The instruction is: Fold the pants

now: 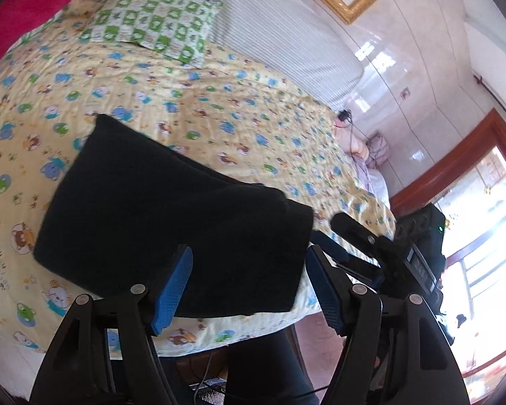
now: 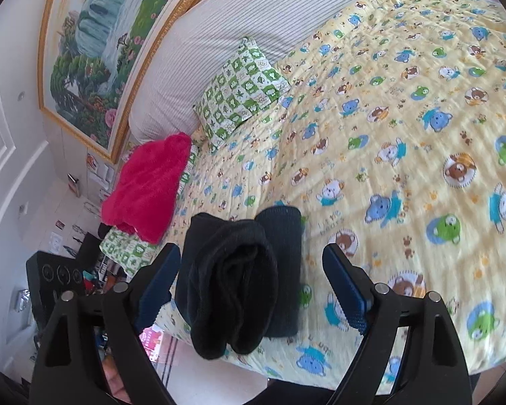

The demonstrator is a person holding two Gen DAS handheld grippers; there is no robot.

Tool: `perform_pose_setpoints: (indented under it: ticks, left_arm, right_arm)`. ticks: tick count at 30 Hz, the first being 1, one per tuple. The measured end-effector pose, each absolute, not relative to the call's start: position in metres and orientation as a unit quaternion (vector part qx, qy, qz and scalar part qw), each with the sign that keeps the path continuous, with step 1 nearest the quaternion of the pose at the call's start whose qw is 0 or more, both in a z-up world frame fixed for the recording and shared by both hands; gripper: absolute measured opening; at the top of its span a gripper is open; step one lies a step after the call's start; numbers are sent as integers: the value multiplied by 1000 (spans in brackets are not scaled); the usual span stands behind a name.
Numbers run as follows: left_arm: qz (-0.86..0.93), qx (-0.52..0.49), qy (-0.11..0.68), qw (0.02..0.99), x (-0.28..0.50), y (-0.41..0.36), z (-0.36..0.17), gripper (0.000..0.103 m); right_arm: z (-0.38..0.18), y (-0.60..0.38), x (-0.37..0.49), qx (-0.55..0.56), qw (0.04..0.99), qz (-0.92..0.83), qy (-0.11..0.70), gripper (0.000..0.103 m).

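Observation:
The black pants (image 1: 172,216) lie folded into a compact stack on the yellow bear-print bedspread (image 1: 202,101), near the bed's front edge. In the right wrist view the pants (image 2: 239,280) show as a thick folded bundle end-on. My left gripper (image 1: 249,290) is open, its blue-padded fingers hovering over the near side of the stack without gripping it. My right gripper (image 2: 253,293) is open, fingers either side of the bundle's end, not touching. The right gripper also shows in the left wrist view (image 1: 361,236), just right of the stack.
A green-and-white pillow (image 1: 151,20) and a striped headboard cushion (image 1: 286,33) lie at the bed's far side. A red blanket (image 2: 148,185) sits at the bed corner. A gold-framed painting (image 2: 94,54) hangs above. The person's dark-clothed leg (image 1: 263,364) stands at the bed edge.

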State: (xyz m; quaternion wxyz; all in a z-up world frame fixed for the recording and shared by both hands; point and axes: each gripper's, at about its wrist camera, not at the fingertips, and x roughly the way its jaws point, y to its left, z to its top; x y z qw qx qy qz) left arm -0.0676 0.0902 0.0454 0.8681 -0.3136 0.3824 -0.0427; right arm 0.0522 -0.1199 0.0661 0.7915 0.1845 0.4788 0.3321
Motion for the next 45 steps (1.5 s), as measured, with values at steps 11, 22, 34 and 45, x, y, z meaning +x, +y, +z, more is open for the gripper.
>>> perform_pose_setpoints:
  ticks: [11,22,34,45]
  left_arm:
    - [6,-324,379,867,-85,134,31,72]
    - [55,-310,389,866,-86,178,17,74]
    - [27,-275,409,870,-65,201,2,75]
    - [2,-245,440,864,-40,196,-8,75]
  right_arm:
    - [60,-103,34,149,794,327,491,87]
    - [46,-89,23,119,787,323,512,90]
    - [33,-83,22,116,781,313,528,92]
    - [29,-82,25,120,777,314,532,92]
